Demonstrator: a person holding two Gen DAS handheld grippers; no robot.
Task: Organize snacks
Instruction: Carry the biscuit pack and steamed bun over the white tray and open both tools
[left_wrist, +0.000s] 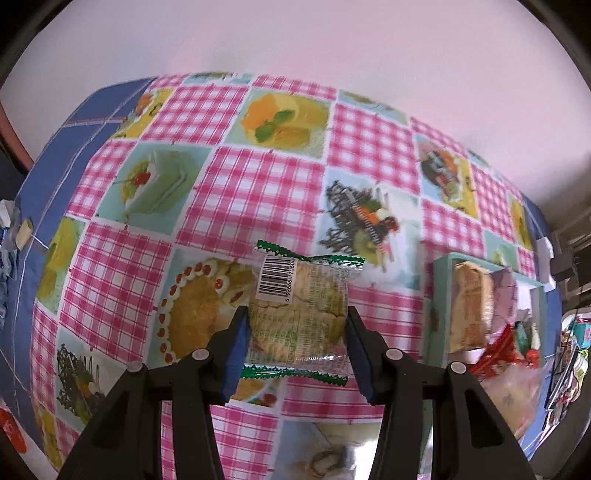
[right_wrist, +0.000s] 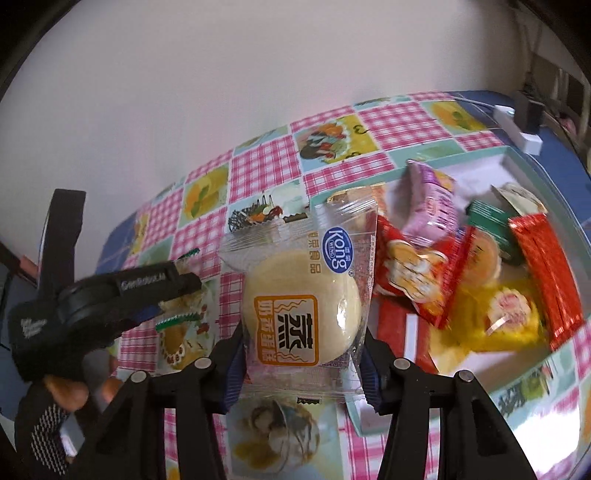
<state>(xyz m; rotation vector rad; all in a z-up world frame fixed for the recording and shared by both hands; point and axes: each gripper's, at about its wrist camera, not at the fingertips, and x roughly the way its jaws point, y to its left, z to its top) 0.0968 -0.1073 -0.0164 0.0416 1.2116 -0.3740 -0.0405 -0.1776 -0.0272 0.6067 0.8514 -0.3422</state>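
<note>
My left gripper is shut on a clear green-edged packet holding a pale flat pastry, barcode facing up, lifted above the tablecloth. In the right wrist view my right gripper is shut on a clear packet with a round yellow steamed cake and an orange label, held over the tray's left edge. The left gripper also shows at the left of that view, gripped by a gloved hand, with its green-edged packet partly hidden.
A light-blue tray at the right holds several snack packets: red, pink, green, yellow. The same tray sits at the right of the left wrist view. A pink checked tablecloth covers the table; a white wall stands behind.
</note>
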